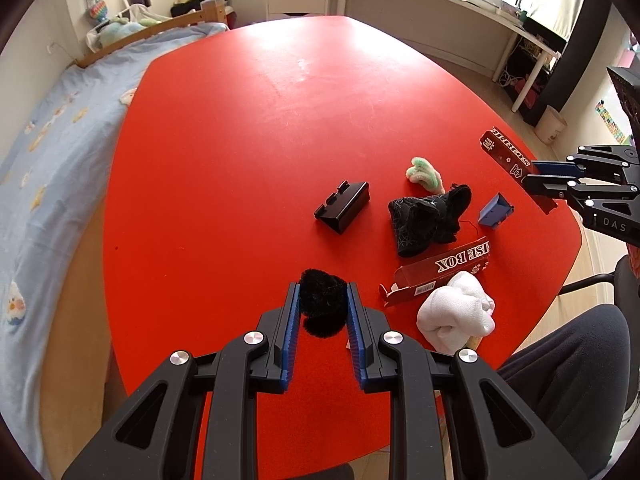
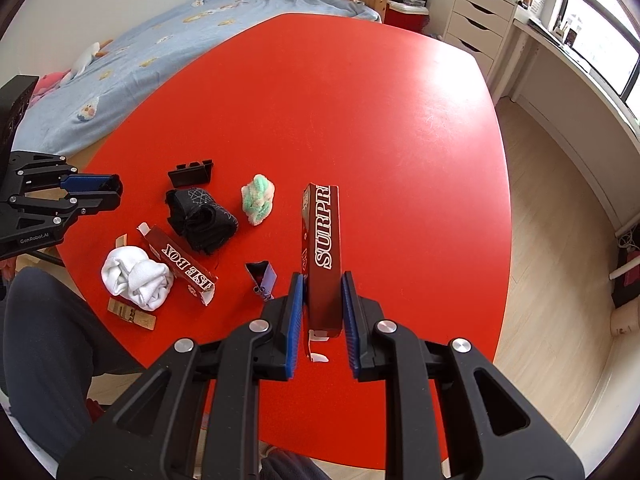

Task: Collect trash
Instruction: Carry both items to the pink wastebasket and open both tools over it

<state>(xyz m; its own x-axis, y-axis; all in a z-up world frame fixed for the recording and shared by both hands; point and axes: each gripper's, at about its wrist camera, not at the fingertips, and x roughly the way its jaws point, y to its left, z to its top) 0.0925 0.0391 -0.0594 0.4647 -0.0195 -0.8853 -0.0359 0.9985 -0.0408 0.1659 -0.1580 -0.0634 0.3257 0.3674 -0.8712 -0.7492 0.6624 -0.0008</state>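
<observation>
My left gripper (image 1: 325, 292) is shut on a black fuzzy ball (image 1: 322, 308), held just above the red table (image 1: 240, 140). My right gripper (image 2: 323, 282) is shut on a long dark-red "SURPRISE" carton piece (image 2: 324, 236), which sticks out forward between the blue pads, lifted off the table. In the left wrist view that same carton (image 1: 506, 154) and the right gripper (image 1: 536, 176) show at the right edge. The left gripper (image 2: 116, 192) appears at the left of the right wrist view; its load is hidden there.
On the table lie a second red carton piece (image 2: 180, 262), a white sock bundle (image 2: 136, 276), a black cloth (image 2: 200, 216), a green-white fluffy wad (image 2: 258, 198), a black plastic holder (image 2: 190, 172), a small blue box (image 2: 264, 278) and a wooden clip (image 2: 132, 314). A bed (image 1: 48, 160) borders the table's left.
</observation>
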